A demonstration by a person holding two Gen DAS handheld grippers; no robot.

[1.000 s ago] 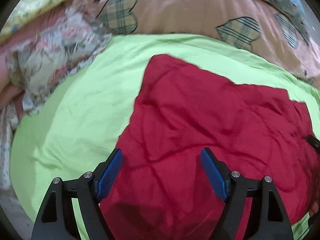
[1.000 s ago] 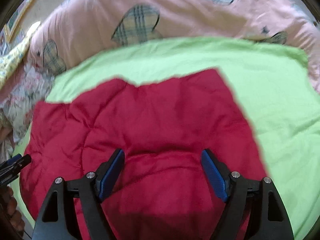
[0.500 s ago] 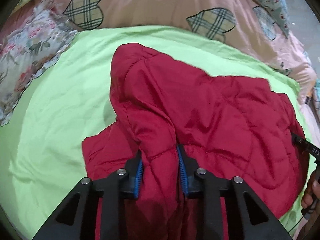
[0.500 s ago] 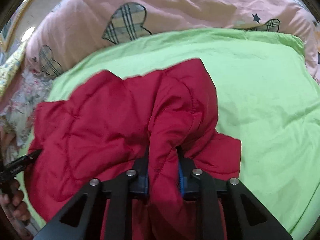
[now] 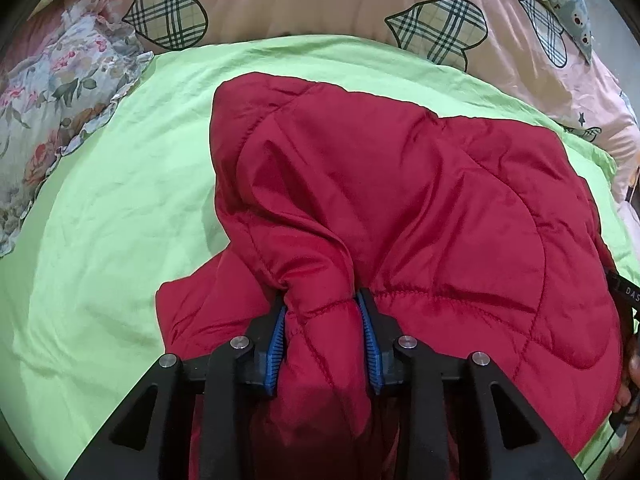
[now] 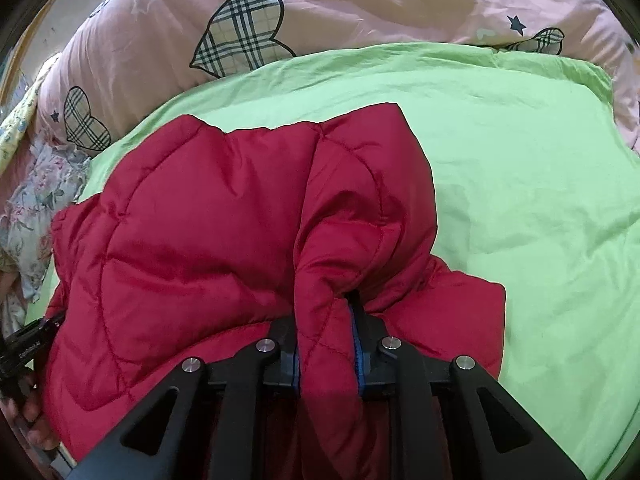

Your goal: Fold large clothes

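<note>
A red quilted jacket [image 5: 420, 208] lies on a lime green sheet [image 5: 120, 208]. My left gripper [image 5: 322, 320] is shut on a bunched fold of its near left edge and lifts it, so the fabric drapes forward over the rest. In the right wrist view the same jacket [image 6: 208, 224] fills the left half. My right gripper [image 6: 326, 320] is shut on a fold of its near right edge, also raised. A lower layer of the jacket [image 6: 460, 304] stays flat on the green sheet [image 6: 520, 184].
A pink quilt with plaid hearts [image 5: 320, 0] runs along the far side and also shows in the right wrist view [image 6: 360, 8]. A floral pillow [image 5: 52, 96] lies at the left. The other gripper shows at each view's edge [image 6: 24, 350].
One second ago both grippers were open above the flat jacket. They have since shut on its near edge and lifted it forward, folding it over itself.
</note>
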